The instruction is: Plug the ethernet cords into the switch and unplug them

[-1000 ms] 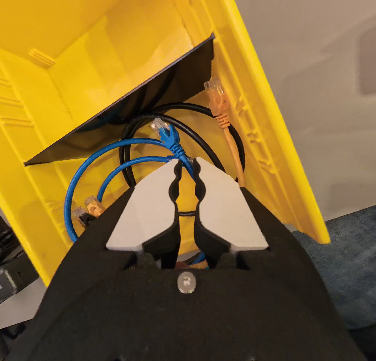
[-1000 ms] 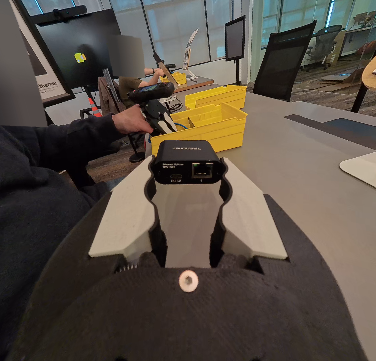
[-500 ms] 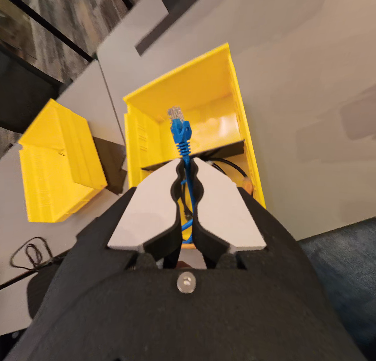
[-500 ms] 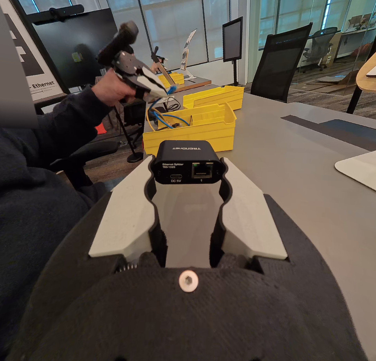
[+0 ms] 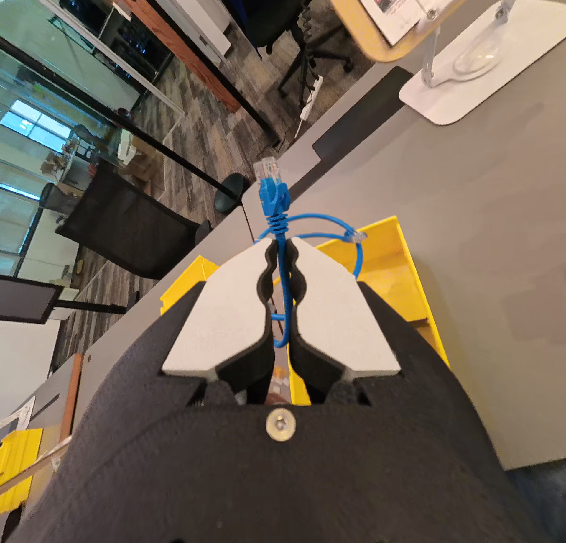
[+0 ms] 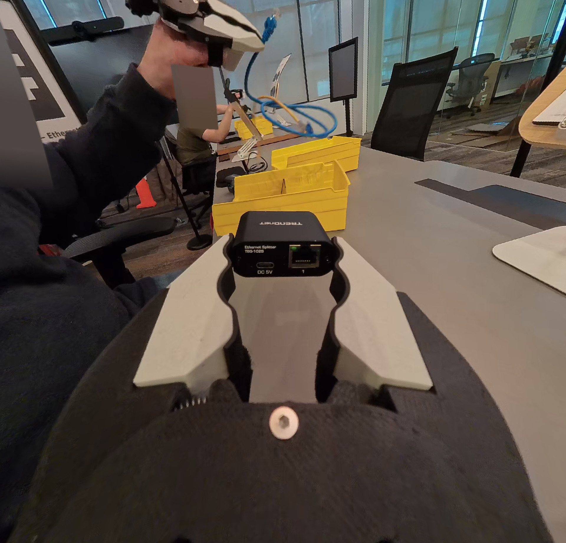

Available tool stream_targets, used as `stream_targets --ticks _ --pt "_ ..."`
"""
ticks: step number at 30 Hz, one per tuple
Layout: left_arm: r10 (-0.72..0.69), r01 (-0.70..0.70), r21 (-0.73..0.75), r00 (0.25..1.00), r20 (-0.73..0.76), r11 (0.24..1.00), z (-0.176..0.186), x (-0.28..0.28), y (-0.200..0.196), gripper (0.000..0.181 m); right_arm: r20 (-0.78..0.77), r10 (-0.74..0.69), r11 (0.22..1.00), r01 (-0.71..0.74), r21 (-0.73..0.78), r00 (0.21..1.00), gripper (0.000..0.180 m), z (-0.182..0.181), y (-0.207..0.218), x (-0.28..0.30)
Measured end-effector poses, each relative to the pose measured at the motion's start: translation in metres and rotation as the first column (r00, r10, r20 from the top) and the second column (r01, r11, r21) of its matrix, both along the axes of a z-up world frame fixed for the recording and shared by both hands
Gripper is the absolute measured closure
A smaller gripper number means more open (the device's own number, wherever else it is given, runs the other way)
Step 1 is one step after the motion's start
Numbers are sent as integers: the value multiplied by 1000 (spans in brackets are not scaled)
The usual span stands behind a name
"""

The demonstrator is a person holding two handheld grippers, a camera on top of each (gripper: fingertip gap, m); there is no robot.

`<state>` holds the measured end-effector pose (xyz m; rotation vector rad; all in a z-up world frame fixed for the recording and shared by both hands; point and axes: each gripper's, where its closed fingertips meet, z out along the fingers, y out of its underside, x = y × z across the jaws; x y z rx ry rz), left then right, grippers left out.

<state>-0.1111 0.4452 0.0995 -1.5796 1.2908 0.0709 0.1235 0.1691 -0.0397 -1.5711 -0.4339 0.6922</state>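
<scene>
My left gripper [image 5: 281, 242] is shut on a blue ethernet cord [image 5: 283, 283] just below its plug [image 5: 271, 188], which points away from me with a clear tip. The cord's loop and second plug [image 5: 355, 236] hang over the yellow bin [image 5: 398, 283]. In the right wrist view the left gripper [image 6: 258, 42] is high in the air, and the blue cord [image 6: 294, 111] dangles with an orange cord [image 6: 283, 105] tangled in it. My right gripper [image 6: 283, 243] is shut on the black switch [image 6: 281, 243], which rests on the grey table [image 6: 428, 283]; its free port [image 6: 304, 255] faces me.
Two yellow bins [image 6: 281, 197] [image 6: 318, 154] stand behind the switch on the table. A white flat stand base [image 6: 533, 255] lies at the right. A person's dark sleeve [image 6: 92, 148] reaches in from the left. Black office chairs [image 6: 410, 99] and another seated person are behind. Left tips to right tips: about 40 cm.
My left gripper has lifted the blue cord out of the yellow bin and high above the table, turning away from the bin. The right gripper and switch have stayed still.
</scene>
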Motion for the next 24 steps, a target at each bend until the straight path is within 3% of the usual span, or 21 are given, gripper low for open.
stream_targets --ticks 7,11,15,24 --pt "-160 162 -20 983 92 987 21 53 -28 175 -14 -24 1000 24 4 1000 119 1 -3 9" --pt "-277 279 -19 958 79 960 24 91 -65 175 -18 -39 999 39 5 999 119 1 -4 15" --pt "-305 307 -32 951 55 951 14 111 -72 175 -24 -48 999 48 8 999 119 1 -6 18" --pt "-165 156 61 963 213 986 48 26 -58 175 -31 -47 999 47 -2 998 119 -4 -9 21"
